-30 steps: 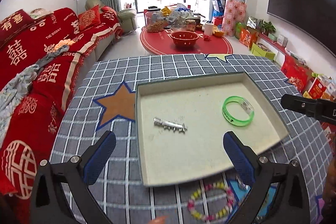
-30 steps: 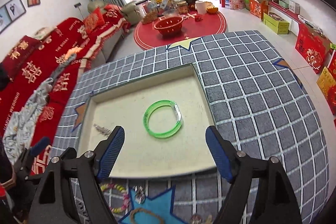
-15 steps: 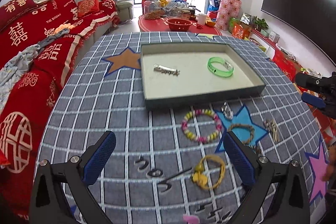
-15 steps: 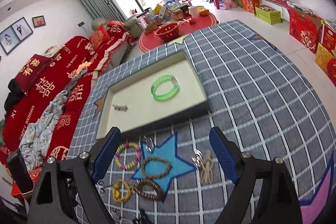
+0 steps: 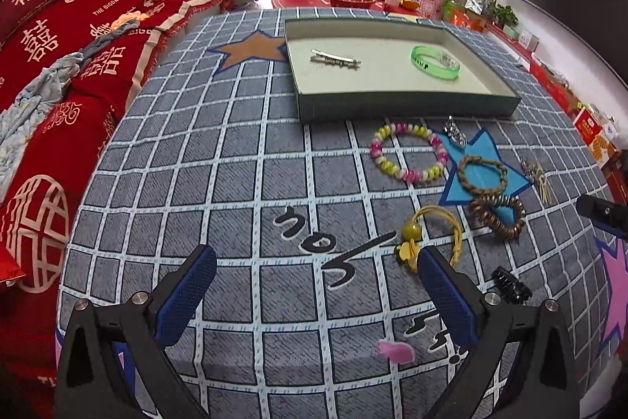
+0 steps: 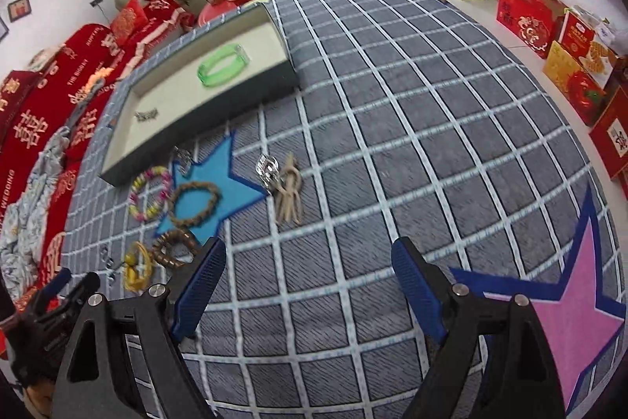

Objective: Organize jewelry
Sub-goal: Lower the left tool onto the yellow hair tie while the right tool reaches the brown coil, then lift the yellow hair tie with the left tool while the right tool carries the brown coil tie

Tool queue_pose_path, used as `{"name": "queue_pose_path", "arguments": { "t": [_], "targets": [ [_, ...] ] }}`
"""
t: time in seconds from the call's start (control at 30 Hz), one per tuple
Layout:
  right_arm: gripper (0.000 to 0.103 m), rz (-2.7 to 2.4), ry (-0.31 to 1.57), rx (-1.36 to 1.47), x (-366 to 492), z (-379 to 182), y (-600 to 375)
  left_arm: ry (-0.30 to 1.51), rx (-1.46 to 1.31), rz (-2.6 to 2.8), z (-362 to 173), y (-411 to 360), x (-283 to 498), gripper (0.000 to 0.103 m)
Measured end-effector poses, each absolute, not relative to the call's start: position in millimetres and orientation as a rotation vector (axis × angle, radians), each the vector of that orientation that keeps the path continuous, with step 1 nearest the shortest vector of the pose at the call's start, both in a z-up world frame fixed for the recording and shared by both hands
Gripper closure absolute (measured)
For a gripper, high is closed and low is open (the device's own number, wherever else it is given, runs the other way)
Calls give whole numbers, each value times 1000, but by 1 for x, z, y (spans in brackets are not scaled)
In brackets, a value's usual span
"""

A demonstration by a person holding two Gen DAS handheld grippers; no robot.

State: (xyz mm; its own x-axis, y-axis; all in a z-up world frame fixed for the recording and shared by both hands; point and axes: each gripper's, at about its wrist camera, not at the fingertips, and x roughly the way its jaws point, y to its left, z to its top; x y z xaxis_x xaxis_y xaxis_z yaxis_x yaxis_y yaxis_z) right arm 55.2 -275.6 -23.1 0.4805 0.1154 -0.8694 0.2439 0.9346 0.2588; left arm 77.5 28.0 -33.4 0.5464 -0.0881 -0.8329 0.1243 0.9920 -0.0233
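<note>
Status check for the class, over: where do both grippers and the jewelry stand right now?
Left gripper and right gripper open, empty, above the cloth. Green bangle and silver clip in tray; beaded bracelet and the rest outside. Nothing blocking.

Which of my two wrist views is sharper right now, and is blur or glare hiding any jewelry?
Left wrist view is sharper: the green bangle and silver hair clip in the tray read clearly; the window behind is blown out. Right wrist view has motion smear on the tray and bangle; the beaded bracelet stays recognisable. Both bend straight lines at the edges.
</note>
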Motion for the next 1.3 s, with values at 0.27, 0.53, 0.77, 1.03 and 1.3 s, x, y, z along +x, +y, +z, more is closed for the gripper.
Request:
{"name": "queue_pose_path", "arguments": {
  "t": [0.27, 0.53, 0.77, 1.03, 1.3],
  "targets": [
    [15, -67, 1103, 301, 49, -32, -257, 1012, 53, -135, -42, 23, 80, 0],
    [15, 18, 1097, 277, 63, -28, -225, 1016, 100, -148, -46, 6, 92, 0],
    [20, 59, 1122, 191, 82, -36, -198, 1027, 146, -161, -55, -5, 97, 0],
    [52, 56, 1136, 96, 90, -41, -185, 1015, 203, -222, -57, -20, 92, 2],
    [89, 89, 1131, 108, 87, -41, -184, 1015, 197, -354, -50, -34, 83, 68]
  ]
}}
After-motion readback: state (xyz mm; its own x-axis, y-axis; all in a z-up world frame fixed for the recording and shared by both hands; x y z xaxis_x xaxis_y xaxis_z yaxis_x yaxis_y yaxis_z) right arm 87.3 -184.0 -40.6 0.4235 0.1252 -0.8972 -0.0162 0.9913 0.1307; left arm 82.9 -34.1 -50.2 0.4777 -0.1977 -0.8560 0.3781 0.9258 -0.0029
